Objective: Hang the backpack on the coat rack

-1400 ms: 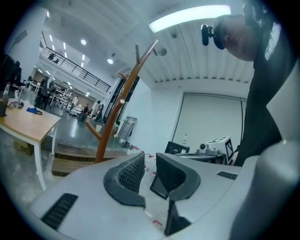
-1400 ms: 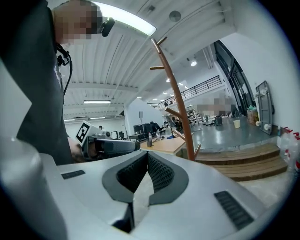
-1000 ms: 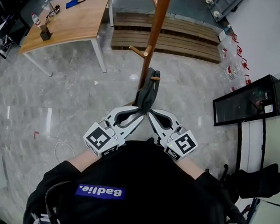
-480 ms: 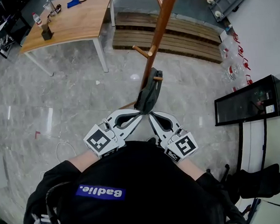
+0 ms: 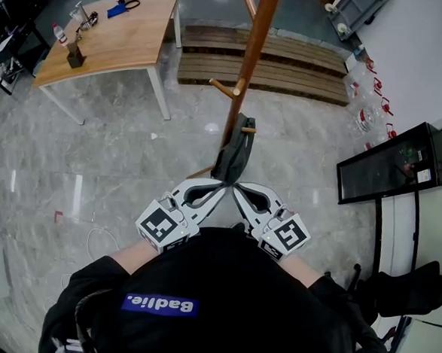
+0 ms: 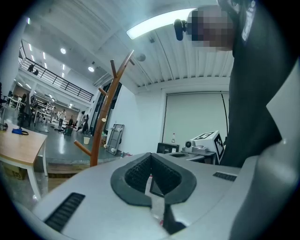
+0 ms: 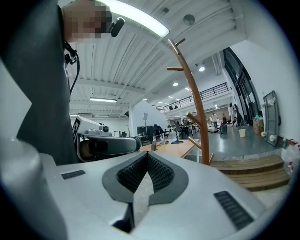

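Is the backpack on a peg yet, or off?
On, it seems: the head view shows the backpack looped over a low peg, lying along the rack.

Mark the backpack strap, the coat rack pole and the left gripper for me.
backpack strap [image 5: 234, 152]: head view, middle of the grey loop.
coat rack pole [image 5: 249, 53]: head view, shaft between two pegs.
left gripper [image 5: 221, 182]: head view, between its fingertips.
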The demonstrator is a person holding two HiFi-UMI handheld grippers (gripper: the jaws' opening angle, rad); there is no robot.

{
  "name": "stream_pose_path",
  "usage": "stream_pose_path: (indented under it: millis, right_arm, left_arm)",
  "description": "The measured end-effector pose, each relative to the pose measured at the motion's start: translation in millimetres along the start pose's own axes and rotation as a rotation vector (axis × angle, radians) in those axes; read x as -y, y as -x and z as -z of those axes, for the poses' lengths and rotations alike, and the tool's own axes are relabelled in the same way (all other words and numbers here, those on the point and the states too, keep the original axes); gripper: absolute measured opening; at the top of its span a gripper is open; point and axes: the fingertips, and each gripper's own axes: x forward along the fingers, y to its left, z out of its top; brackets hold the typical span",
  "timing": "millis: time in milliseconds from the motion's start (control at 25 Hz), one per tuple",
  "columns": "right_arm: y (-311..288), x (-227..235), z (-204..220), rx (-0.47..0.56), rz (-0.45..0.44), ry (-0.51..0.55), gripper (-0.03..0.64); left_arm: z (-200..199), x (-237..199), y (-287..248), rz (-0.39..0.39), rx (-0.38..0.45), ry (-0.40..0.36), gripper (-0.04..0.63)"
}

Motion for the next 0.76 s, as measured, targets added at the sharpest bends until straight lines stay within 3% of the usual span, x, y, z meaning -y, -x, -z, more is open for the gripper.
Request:
stream_pose_path:
  millis: [160, 360, 560, 760]
  right_arm:
    - [-1, 1, 1, -0.002, -0.001, 0.003, 0.008]
    - [-1, 3, 1, -0.003, -0.002, 0.003, 0.008]
    - [-1, 7, -1, -0.001, -0.001, 0.007, 0.008]
    - [-1, 11, -2, 0.007, 0.002, 0.005, 0.008]
  left_arm:
    - [6, -1, -1, 0.012, -0.004, -0.024, 0.009]
    - [2, -2, -3, -0.007, -0.008, 0.014, 0.009]
    - [5, -6, -7, 0.007, -0.006, -0.021, 0.009]
    - [4, -7, -9, 0.008, -0.004, 0.001, 0.009]
